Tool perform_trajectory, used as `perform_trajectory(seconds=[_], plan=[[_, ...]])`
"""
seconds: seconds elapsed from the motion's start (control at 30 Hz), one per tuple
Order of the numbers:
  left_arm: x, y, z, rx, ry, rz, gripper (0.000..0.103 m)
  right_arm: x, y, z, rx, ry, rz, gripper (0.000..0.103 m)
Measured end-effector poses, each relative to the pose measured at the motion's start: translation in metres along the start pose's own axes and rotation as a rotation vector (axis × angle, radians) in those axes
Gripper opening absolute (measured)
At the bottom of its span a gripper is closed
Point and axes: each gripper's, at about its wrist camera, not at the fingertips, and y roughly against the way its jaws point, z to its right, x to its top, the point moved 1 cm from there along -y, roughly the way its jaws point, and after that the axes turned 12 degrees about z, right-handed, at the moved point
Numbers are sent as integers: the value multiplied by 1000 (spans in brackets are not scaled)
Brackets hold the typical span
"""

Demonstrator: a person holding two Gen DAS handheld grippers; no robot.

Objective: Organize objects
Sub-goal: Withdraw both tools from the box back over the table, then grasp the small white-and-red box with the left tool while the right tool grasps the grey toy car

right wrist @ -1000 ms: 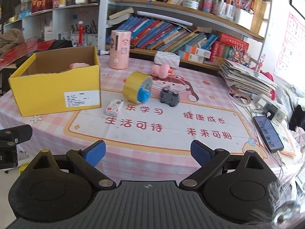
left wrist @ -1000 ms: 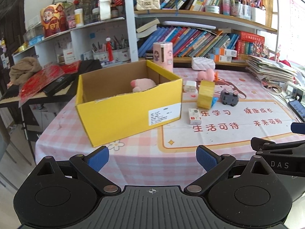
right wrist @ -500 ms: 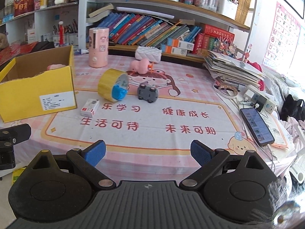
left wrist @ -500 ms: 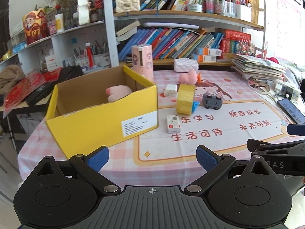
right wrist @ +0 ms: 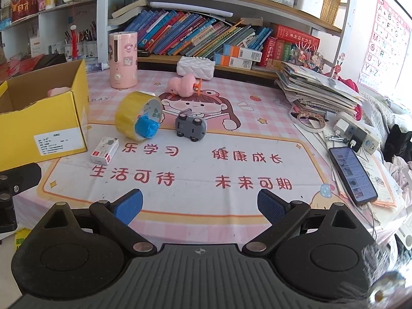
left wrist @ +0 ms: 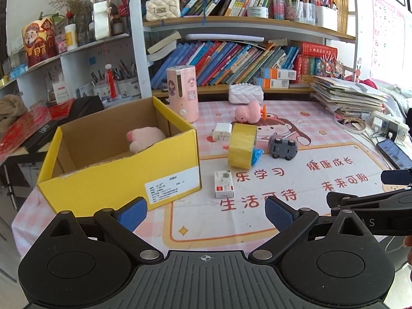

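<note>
Both tools are swinging rightward along the near edge: over the last second the box has been sliding toward the left of each view, and the loose items are drifting to the middle. The left tool (left wrist: 206, 209) is hanging released, pads wide apart, with nothing between them, low over the bench (left wrist: 257, 221). Just ahead of it to the left the yellow box (left wrist: 121, 177) is sitting open with one pink plush (left wrist: 144, 139) already inside. Right of the box, a small carton (left wrist: 223, 184) is lying flat, then the tape roll (left wrist: 242, 145) is standing on edge with a blue scrap at its foot, a white cube (left wrist: 221, 131) behind it, a toy car (left wrist: 283, 148) beside it on its side, and a second pink toy (left wrist: 248, 112) farther back. The right tool (right wrist: 199, 204) is likewise gaping and carrying nothing.

I'd judge they are between picks, choosing the next item. The carton looks nearest; the next move calls for reaching forward, straddling its narrow sides, closing, then lifting it clear over the box wall.
</note>
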Motion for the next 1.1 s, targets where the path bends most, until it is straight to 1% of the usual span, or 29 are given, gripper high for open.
perform_trajectory(seconds=[0.4,0.6,0.97,1.1], plan=[[6,-35,12,28,32,-38,99,15,-41,15,32,18,-26,96],[13,-54,19,43,25,-59,99,24,-60,22,61,21,-27,96],[27,-76,34,83,35,-56,98,41,-86,39,105,35,-5,92],[28,-86,38,104,37,-77,84,44,-98,43,138,40,-14,82]])
